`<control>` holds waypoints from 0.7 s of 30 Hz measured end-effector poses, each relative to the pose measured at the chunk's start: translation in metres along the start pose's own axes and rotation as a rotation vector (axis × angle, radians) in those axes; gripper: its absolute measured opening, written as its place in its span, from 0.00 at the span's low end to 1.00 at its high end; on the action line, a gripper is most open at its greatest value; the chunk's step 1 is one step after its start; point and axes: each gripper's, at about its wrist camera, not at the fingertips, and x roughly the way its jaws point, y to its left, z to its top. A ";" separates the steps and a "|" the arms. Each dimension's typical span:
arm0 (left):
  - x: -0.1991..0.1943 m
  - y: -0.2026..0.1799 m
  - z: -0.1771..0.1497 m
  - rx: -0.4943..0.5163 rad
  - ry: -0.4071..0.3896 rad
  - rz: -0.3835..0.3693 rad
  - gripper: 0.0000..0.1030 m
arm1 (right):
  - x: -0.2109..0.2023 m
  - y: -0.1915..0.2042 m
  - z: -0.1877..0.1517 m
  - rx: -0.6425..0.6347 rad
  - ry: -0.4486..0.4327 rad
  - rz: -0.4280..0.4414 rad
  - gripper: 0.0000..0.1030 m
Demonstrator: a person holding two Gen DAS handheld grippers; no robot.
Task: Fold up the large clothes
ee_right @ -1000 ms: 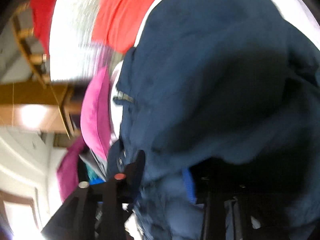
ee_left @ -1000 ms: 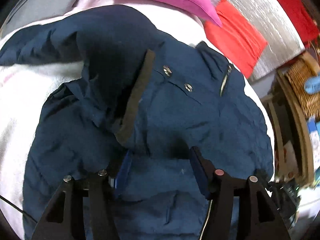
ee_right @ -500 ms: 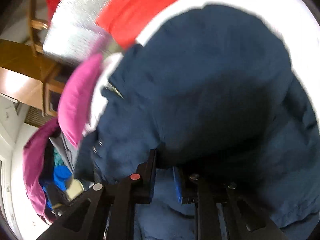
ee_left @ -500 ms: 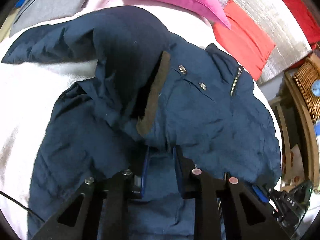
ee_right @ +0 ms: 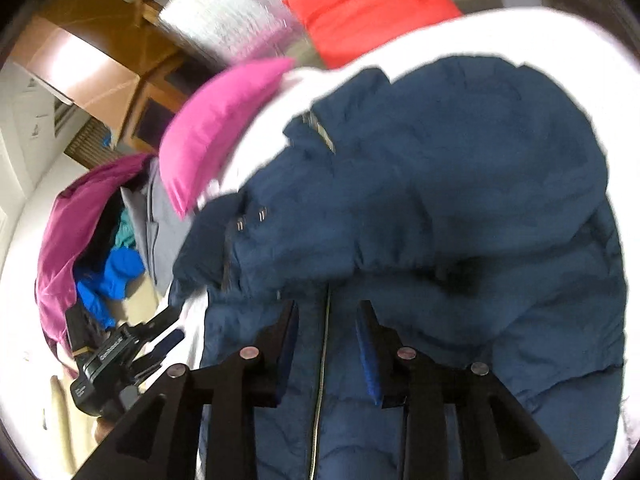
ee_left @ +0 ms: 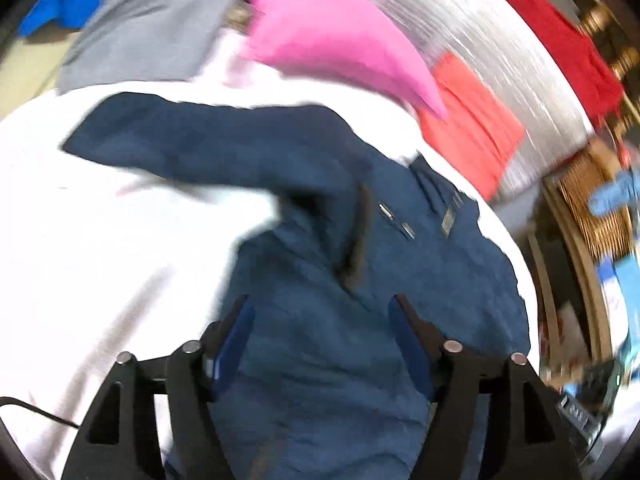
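The navy jacket (ee_left: 360,280) is spread on the white bed (ee_left: 100,260), and the coming move is judged to turn on how its long axis runs from the two pairs of jaws. In the left wrist view the body of the jacket is seen running from directly beneath the left gripper (ee_left: 320,344) up toward one o'clock, where the collar zip and two snaps are found, while one sleeve (ee_left: 180,140) is stretched out toward ten o'clock across the bed. The jaws of the left gripper have just been opening and are held wide; fabric is seen below them, but nothing is pinched by the blue pads.

In the right wrist view the jacket (ee_right: 460,200) is seen filling the frame from twelve to four o'clock, with its front zip running straight down between the jaws at six o'clock. The right gripper (ee_right: 326,344) is held narrow, its jaws having just been opening a little; the zip line lies under the gap and no cloth is gripped.

The outstretched sleeve is judged to lie nearer the left hand, so it would probably be taken from that side. A pink pillow (ee_left: 340,40) is seen beyond the jacket at twelve o'clock, clear of both grippers.
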 end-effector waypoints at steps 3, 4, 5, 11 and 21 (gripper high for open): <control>-0.003 0.038 0.019 -0.127 -0.038 0.012 0.71 | -0.007 -0.005 0.006 -0.015 -0.098 -0.048 0.31; -0.002 0.046 0.022 -0.157 -0.044 0.012 0.71 | -0.005 -0.005 0.008 -0.017 -0.115 -0.055 0.31; -0.002 0.057 0.027 -0.195 -0.052 0.009 0.71 | -0.003 -0.008 0.012 -0.017 -0.136 -0.075 0.31; 0.008 0.082 0.049 -0.297 -0.090 -0.108 0.71 | 0.041 -0.029 0.023 0.004 -0.057 -0.175 0.32; 0.041 0.078 0.058 -0.467 -0.077 -0.317 0.70 | 0.031 -0.039 0.020 0.045 -0.054 -0.124 0.32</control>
